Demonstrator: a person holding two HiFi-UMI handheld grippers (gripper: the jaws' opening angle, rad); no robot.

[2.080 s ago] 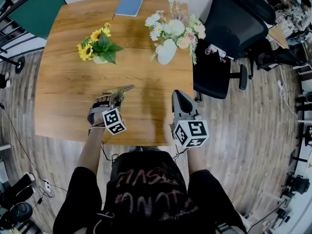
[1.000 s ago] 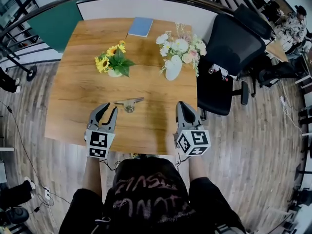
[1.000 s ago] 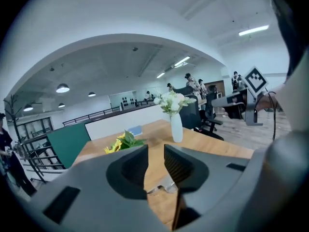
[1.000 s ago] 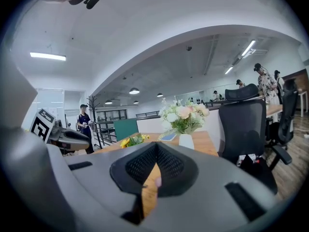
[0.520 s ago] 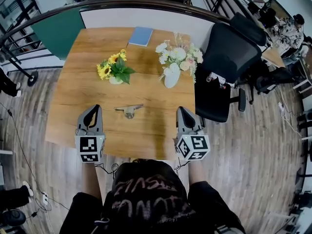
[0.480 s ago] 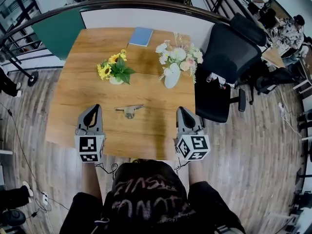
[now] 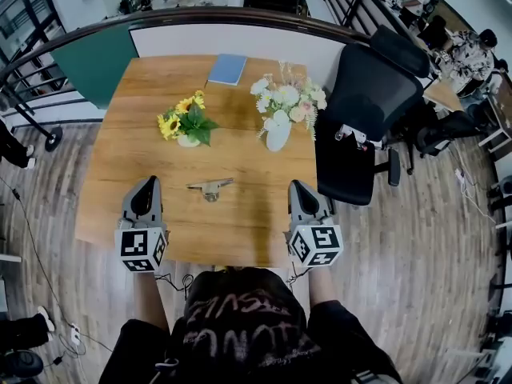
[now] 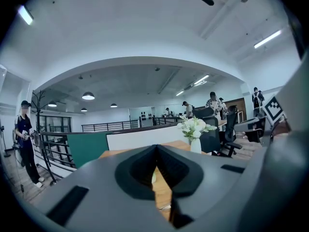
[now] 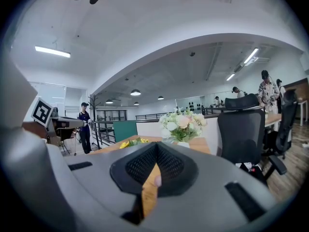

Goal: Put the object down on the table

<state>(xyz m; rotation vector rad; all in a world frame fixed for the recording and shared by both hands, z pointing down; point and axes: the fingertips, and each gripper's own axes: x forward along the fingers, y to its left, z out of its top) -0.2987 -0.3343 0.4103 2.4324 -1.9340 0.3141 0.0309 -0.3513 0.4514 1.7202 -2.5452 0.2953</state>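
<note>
Left hand-held gripper (image 7: 148, 185), right hand-held gripper (image 7: 297, 186): clenched empty at table (image 7: 240, 232) edge, flanking object (image 7: 210, 187).

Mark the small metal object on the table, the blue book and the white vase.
small metal object (image 7: 210, 187), head view, middle, where its bar meets the round part.
blue book (image 7: 227, 69), head view, centre of its cover.
white vase (image 7: 278, 137), head view, its belly below the flowers.

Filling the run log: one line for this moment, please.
object: small metal piece lying on table, clear of both claws | left claw: shut, empty | right claw: shut, empty
</note>
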